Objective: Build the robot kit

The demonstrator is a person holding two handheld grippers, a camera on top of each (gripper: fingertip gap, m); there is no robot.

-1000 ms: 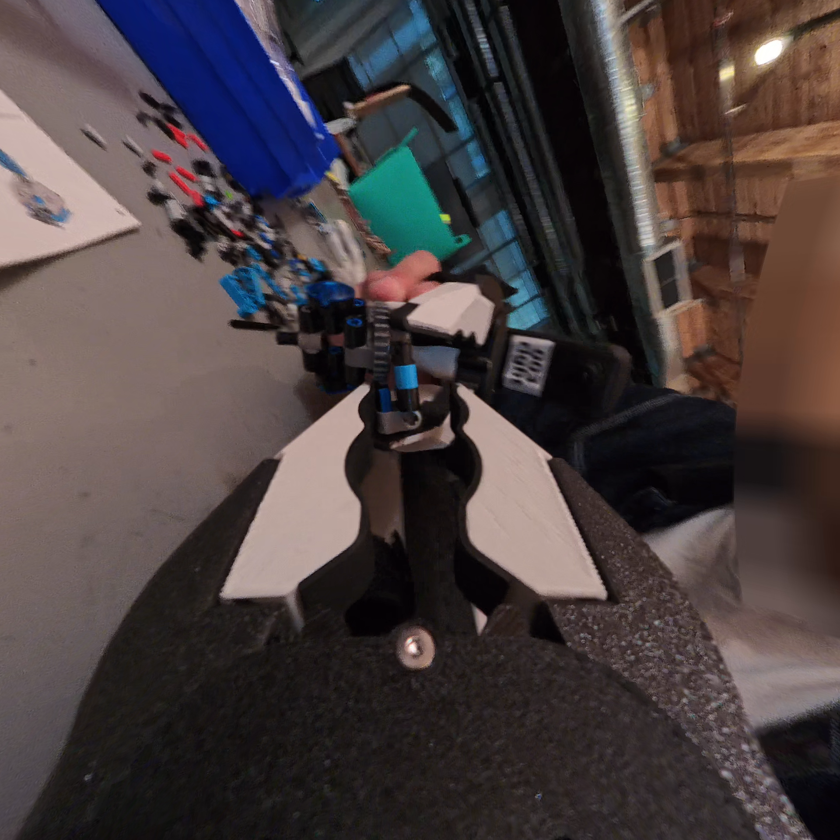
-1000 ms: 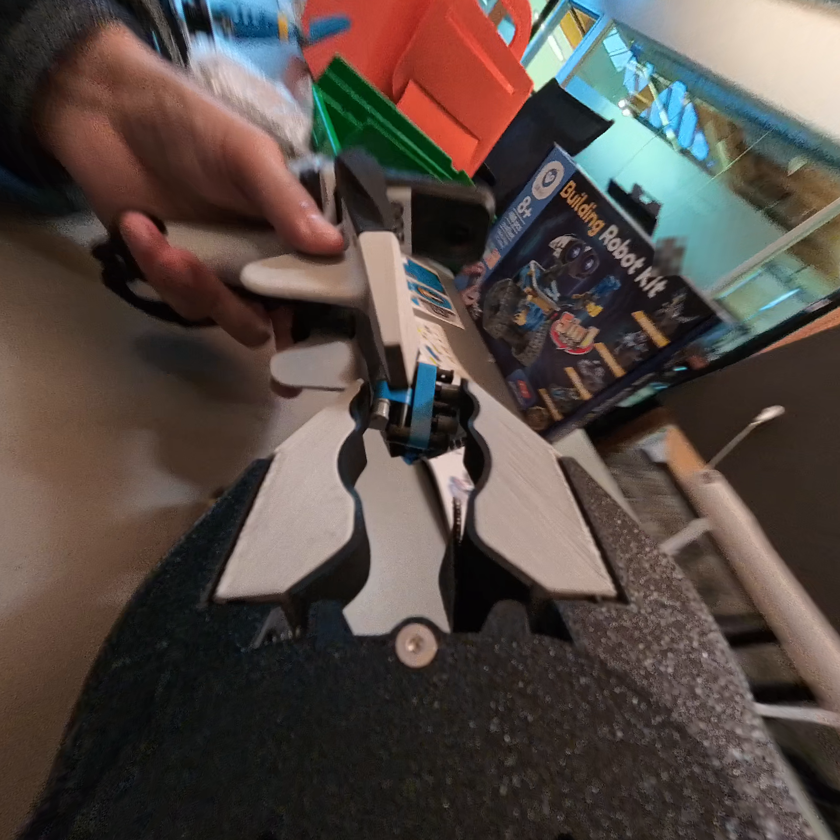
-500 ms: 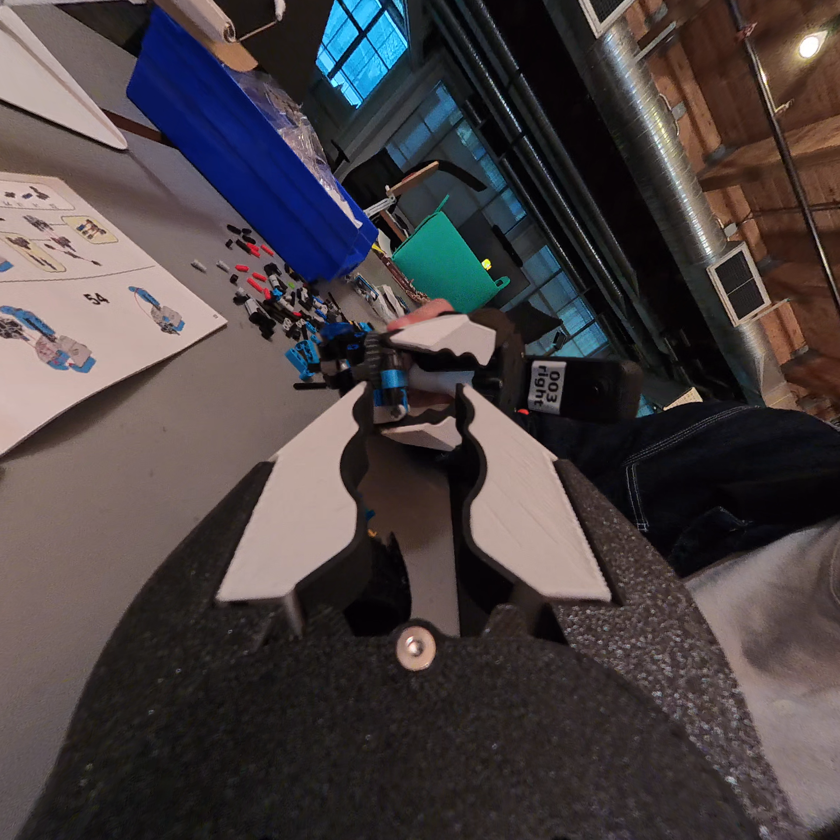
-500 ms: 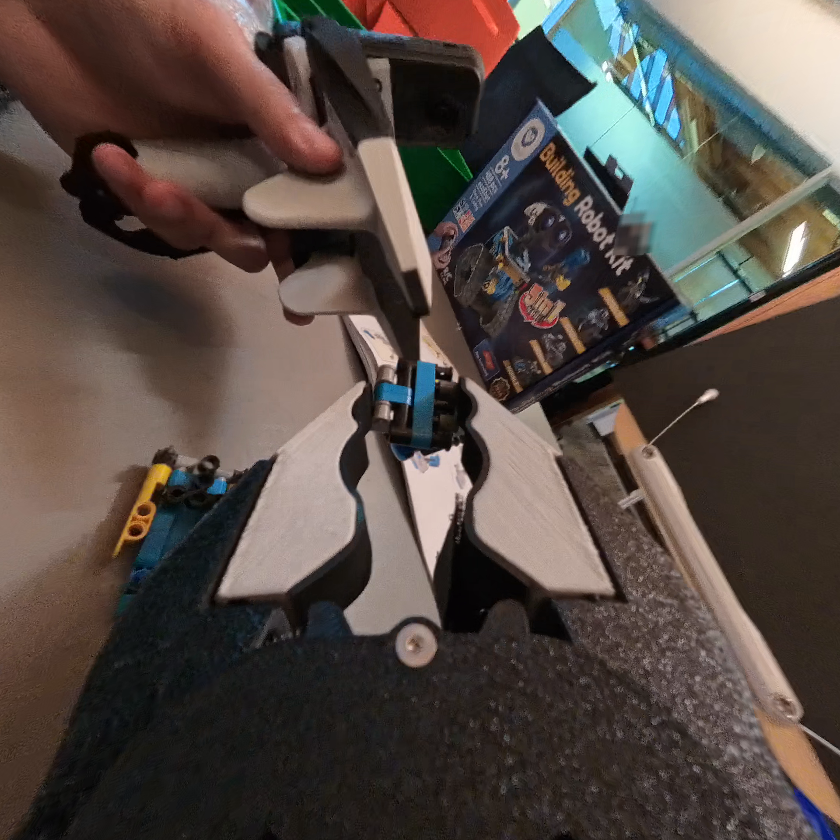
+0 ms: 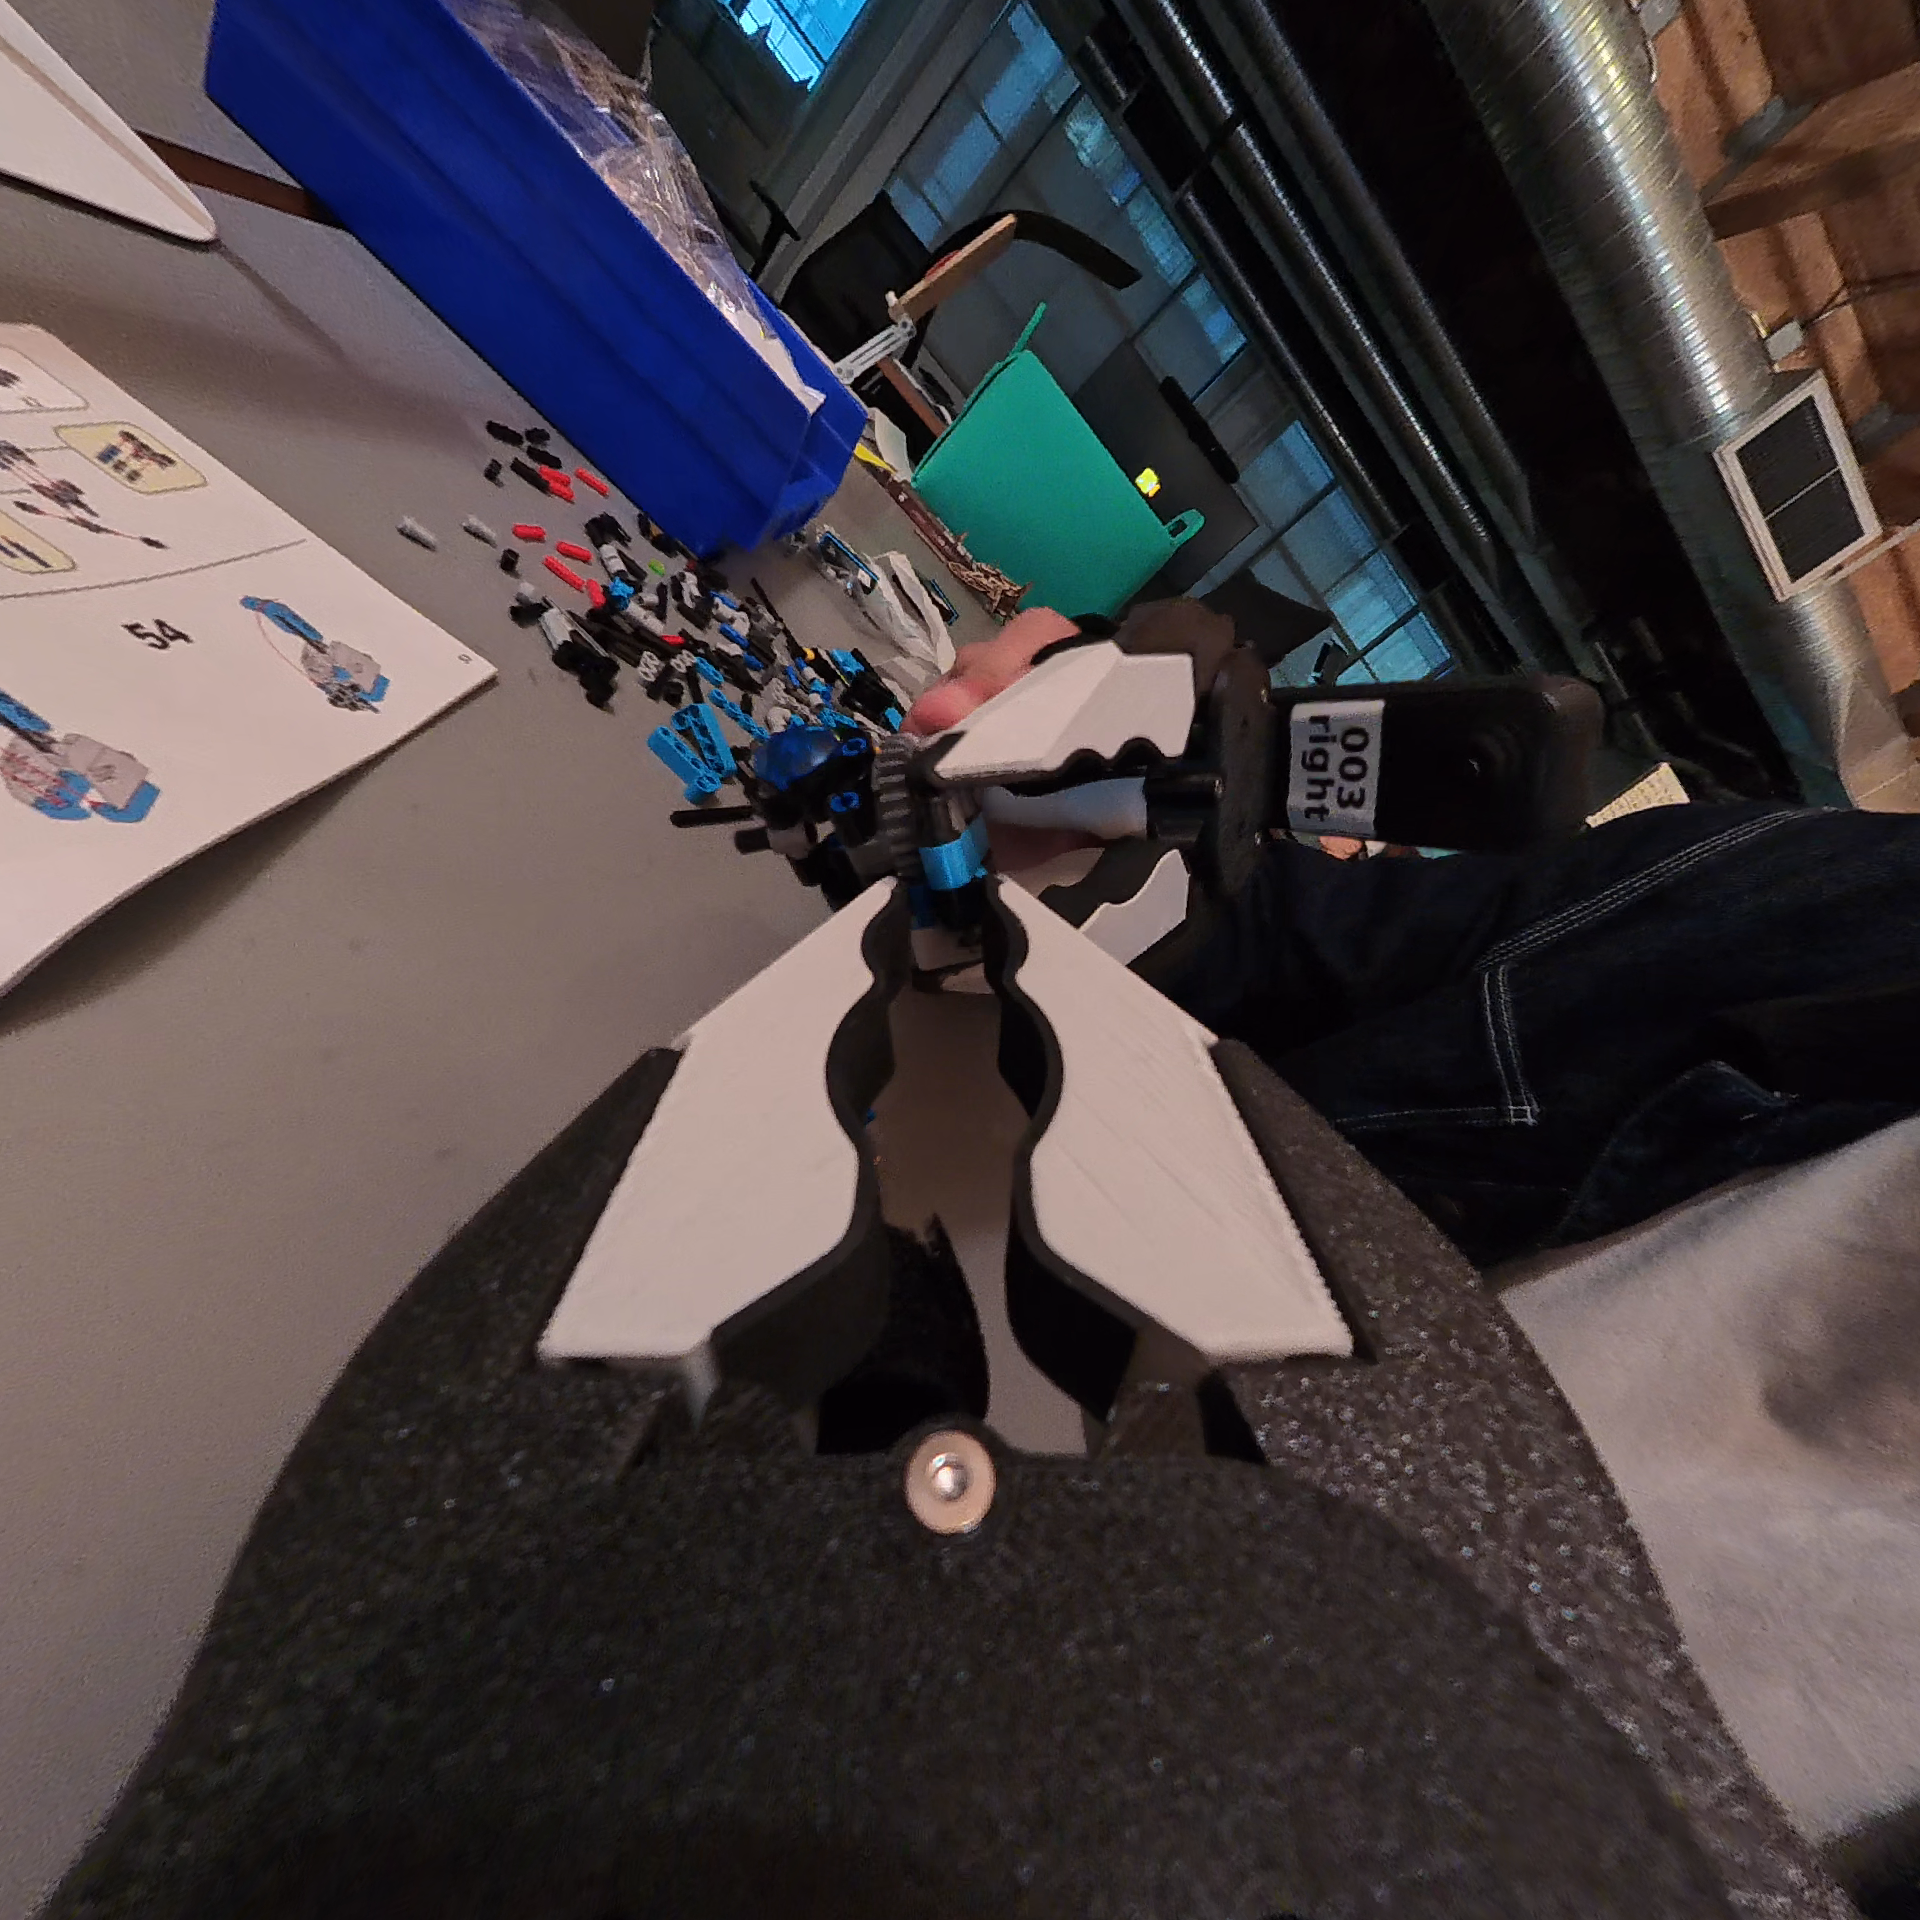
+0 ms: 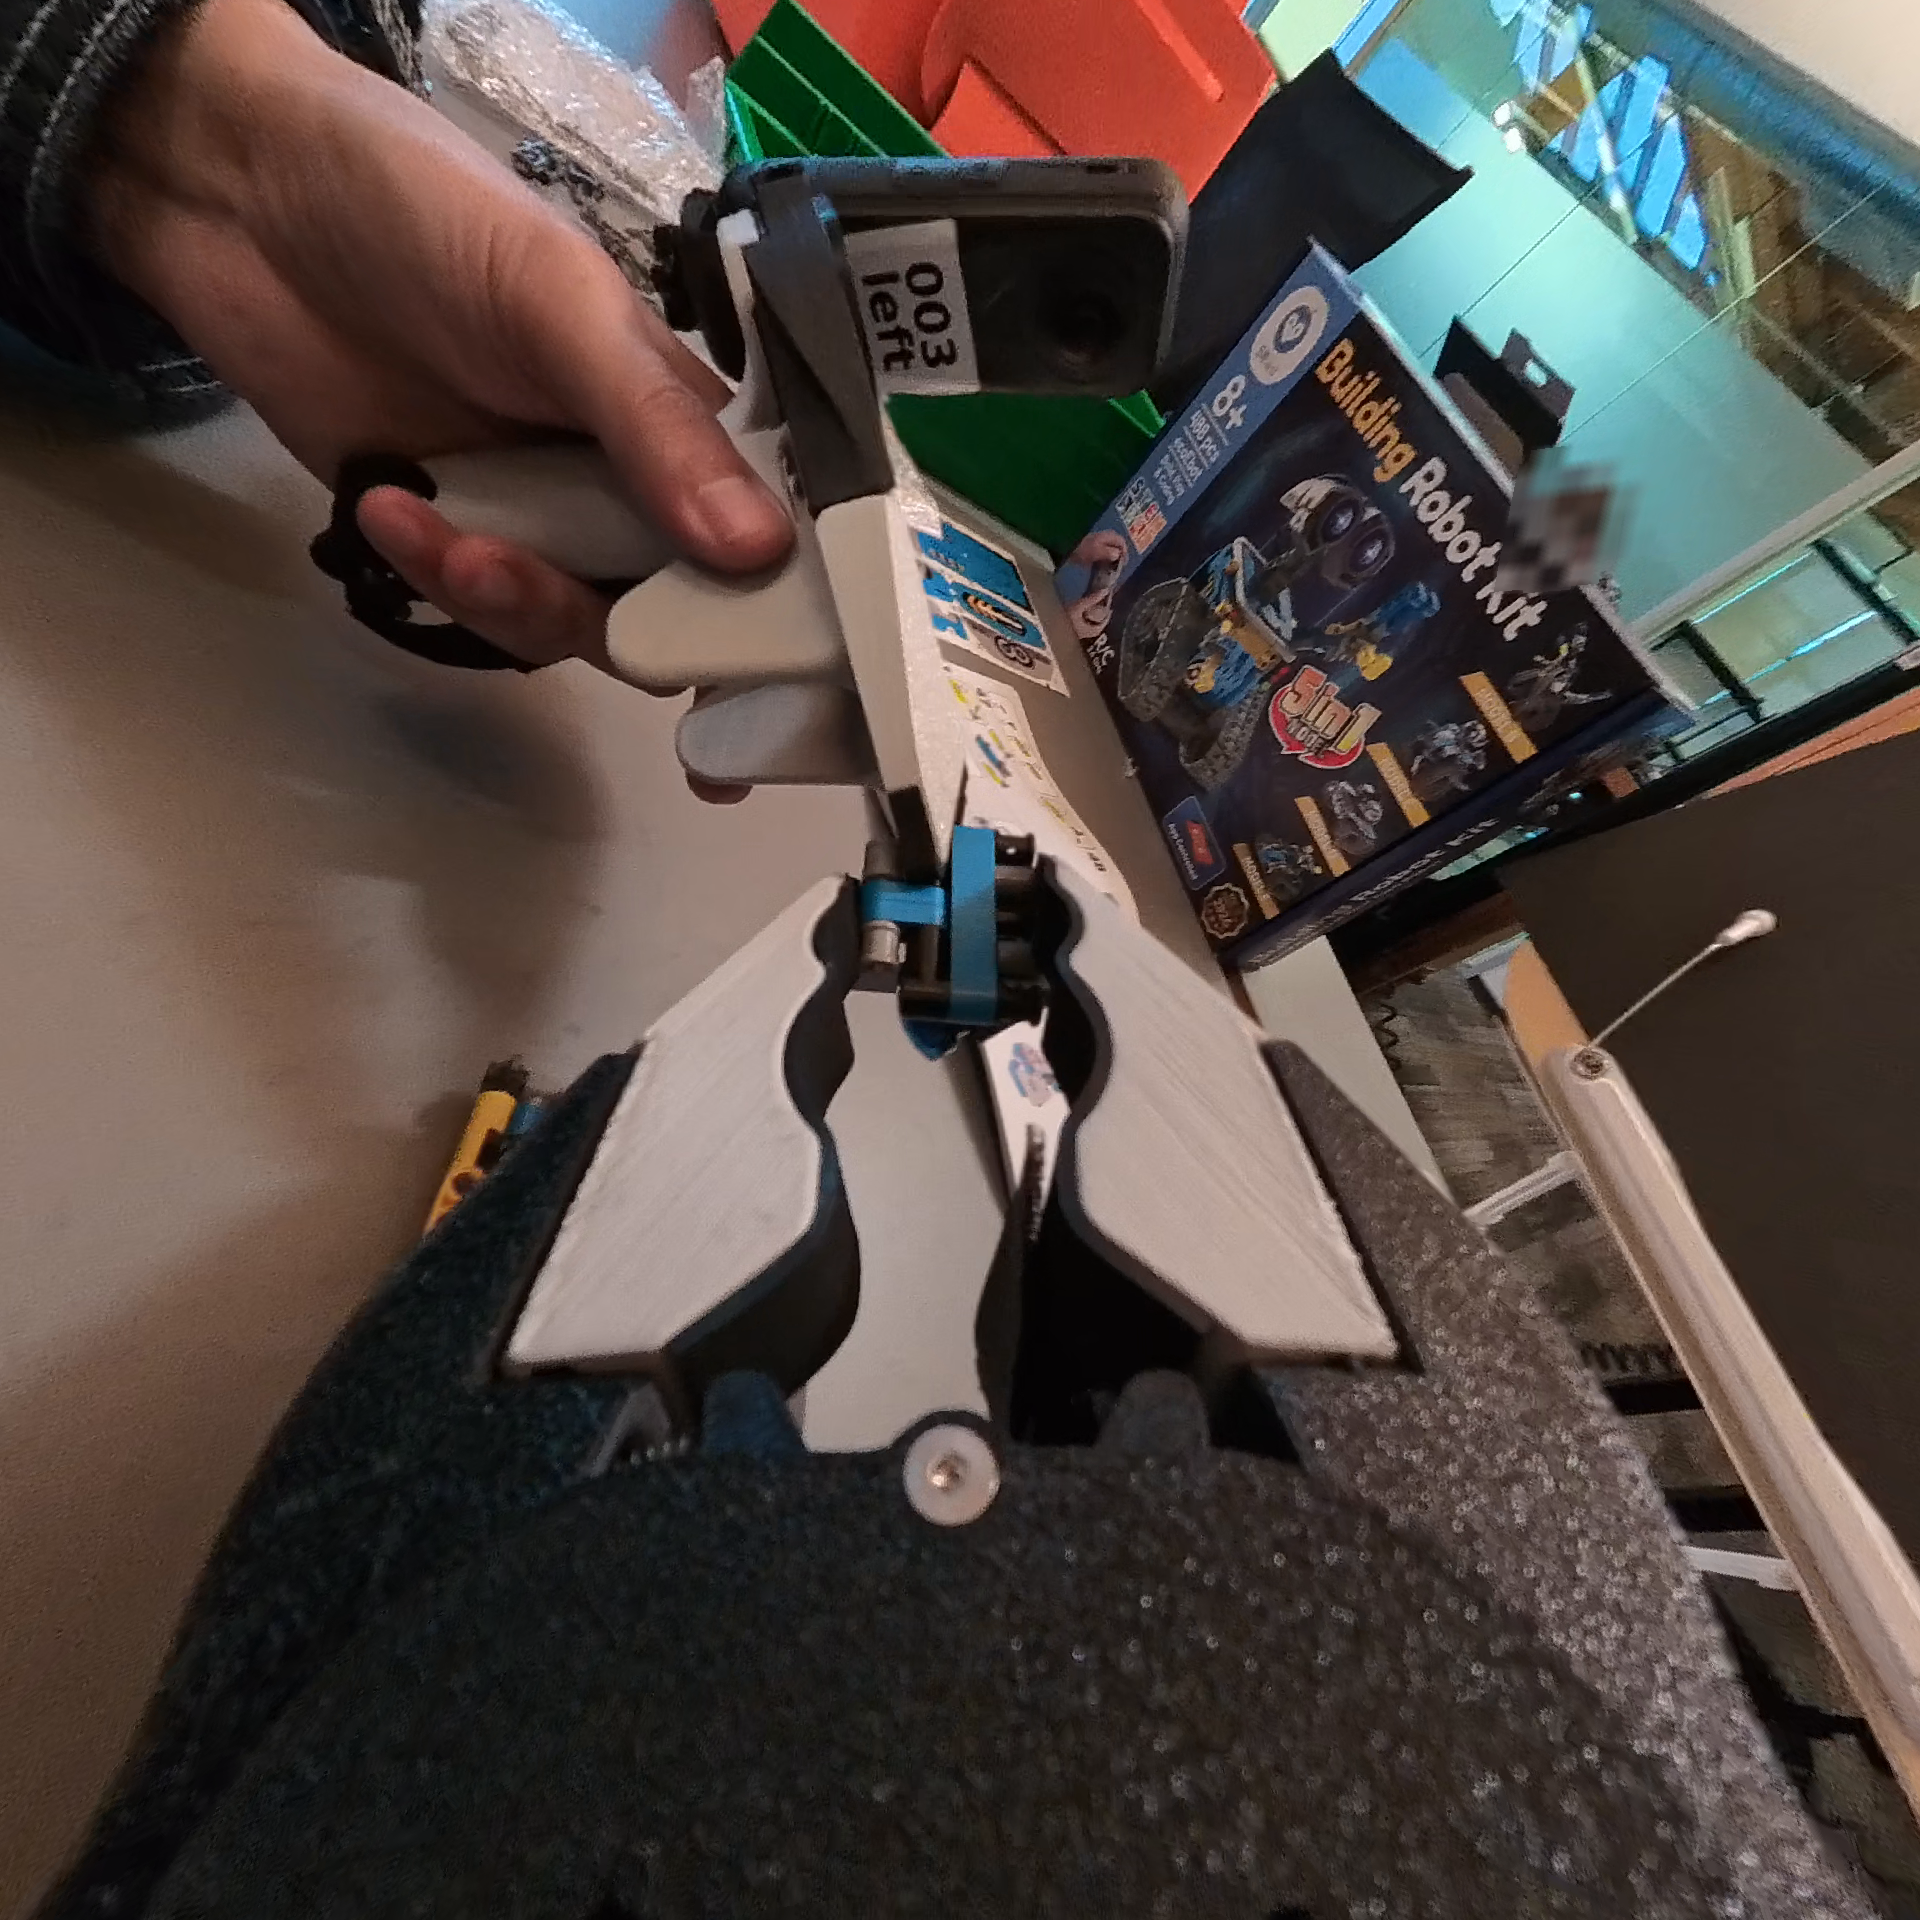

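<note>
Two grippers on one model point(image 5: 883, 821), held above the table point(image 5: 312, 1039) | left gripper point(image 5: 940, 914) pinching its blue-black end | right gripper point(image 6: 951, 945) clamped on same piece | likely light, rigid, snap-fit, could pop apart; grip solid beams, not gear | loose parts point(image 5: 665, 623), booklet point(image 5: 156, 644) nearby

Item: small brick-built assembly point(image 5: 883, 821) of black, blue and grey parts with a grey gear. We see it held above the table, pinched between our left gripper point(image 5: 943, 914) and right gripper point(image 6: 951, 940).
</note>
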